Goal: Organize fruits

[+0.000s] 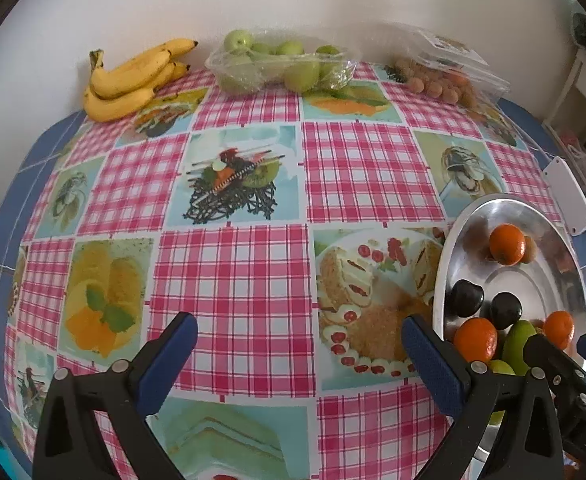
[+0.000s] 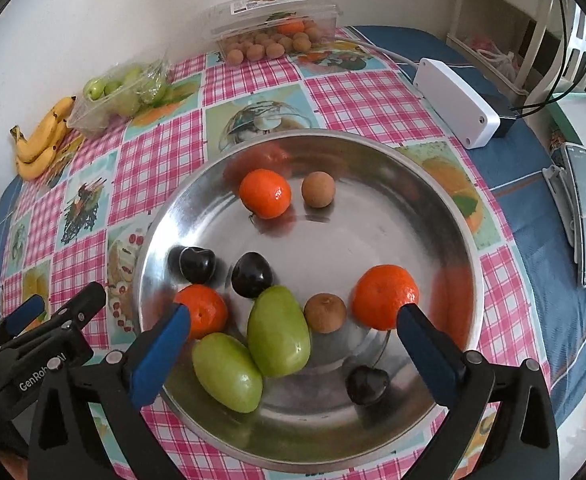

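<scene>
Both grippers wide open, empty, over counter.
Right gripper (image 2: 293, 332) above bowl (image 2: 433, 184) of fruit; left gripper (image 1: 299, 338) beside it; bananas (image 1: 133, 76) at the wall.

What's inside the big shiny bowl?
In the metal bowl: three oranges, two green fruits, three dark plums and two small brown fruits. The bowl's near rim is hidden behind the gripper fingers.

Bare tablecloth (image 1: 233, 280) mid-table; bananas (image 1: 133, 80), fruit packs (image 1: 281, 64) along wall.
</scene>
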